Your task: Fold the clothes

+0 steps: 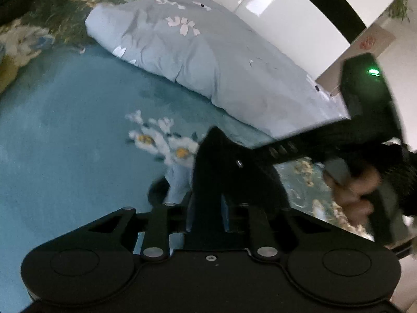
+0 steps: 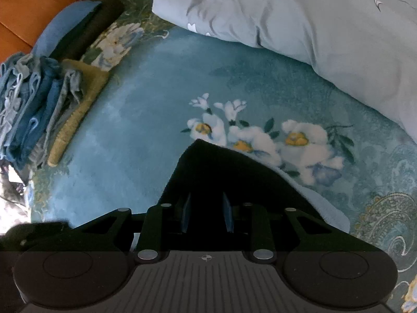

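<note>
A black knitted garment hangs in a peak over my left gripper and hides its fingertips; the jaws look shut on it. From there the cloth stretches taut to the right, toward a hand and a black housing with a green light. In the right wrist view the same black garment drapes over my right gripper. Its blue pads stand close together with dark cloth between them. The garment is held above a teal bedspread printed with white flowers.
A grey-blue quilt lies bunched across the far side of the bed. At the left are a pile of folded blue clothes, an olive cloth and an orange panel. White cabinet doors stand behind the quilt.
</note>
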Demonstrator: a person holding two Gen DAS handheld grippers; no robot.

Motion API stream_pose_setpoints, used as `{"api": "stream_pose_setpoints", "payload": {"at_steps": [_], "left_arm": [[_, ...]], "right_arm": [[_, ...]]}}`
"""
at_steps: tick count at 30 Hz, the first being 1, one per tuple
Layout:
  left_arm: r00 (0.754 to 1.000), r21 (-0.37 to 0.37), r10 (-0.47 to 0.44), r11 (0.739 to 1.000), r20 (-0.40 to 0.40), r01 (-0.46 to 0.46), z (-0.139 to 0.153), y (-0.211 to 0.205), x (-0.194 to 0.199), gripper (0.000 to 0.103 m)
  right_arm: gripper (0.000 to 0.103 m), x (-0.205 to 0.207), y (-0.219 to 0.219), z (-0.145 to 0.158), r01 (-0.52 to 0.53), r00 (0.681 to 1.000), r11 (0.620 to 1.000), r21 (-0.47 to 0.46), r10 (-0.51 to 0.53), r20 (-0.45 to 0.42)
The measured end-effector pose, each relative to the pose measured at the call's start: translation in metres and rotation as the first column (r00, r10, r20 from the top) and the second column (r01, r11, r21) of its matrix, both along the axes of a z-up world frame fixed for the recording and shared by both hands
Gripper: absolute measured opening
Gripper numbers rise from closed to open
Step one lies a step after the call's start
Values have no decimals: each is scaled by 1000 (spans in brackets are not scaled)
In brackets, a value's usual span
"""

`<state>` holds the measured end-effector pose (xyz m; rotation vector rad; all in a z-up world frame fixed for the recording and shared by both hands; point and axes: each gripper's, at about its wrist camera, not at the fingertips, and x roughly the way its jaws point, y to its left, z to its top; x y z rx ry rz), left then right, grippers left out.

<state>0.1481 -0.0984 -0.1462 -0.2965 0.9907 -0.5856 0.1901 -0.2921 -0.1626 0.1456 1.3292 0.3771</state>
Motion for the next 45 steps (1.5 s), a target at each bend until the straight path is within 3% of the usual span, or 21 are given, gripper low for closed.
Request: {"api": "stream_pose_setpoints", "payload": {"at_steps": [1,3,10,14,17,20,22,25,28,32,35,45], "left_arm": [[1000,-3,-13,1000,4,13,-1,-1,8,30],[998,-4,-59,998,21,59,-3,-3,20,39],[980,66,-192,980,49,188,-19,-29,57,37],[979,50,-201,979,15,200,-28,-34,71,45],[979,43,-205,978,6,204,-29,-37,77,46],[978,35,-208,977,-9,208,-29,-36,81,47],[977,28,-211,977,-23,212,-29,-36,84,47],[974,35,-226,973,-25,227,-29,-37,86,48],[971,43,-236,971,-30,237,-28,-38,87,48],[969,60,-246,967,-29,248,-26,-40,87,49],[967,69,-253,965,-24,254,-25,-42,87,49],[969,68,-247,966,-32,248,-24,-42,87,50]], "right_arm": [[24,0,-1,1,2,1000,1000,4,-2,1],[24,-1,-8,1,24,1000,999,29,-24,-3],[21,-7,-29,-1,142,990,984,111,-142,-8],[21,-11,-45,0,222,975,960,170,-222,-21],[21,-24,-50,7,240,969,958,154,-246,20],[24,-61,-52,26,251,957,957,142,-268,112],[33,-97,-40,32,203,961,973,111,-219,166],[33,-147,-16,26,140,978,975,173,-164,132],[32,-178,-8,4,236,969,926,293,-249,4],[33,-203,-11,-30,452,889,804,387,-443,-118],[33,-214,-9,-37,533,828,726,434,-553,-91],[33,-236,-7,-51,632,685,596,495,-729,4]]}}
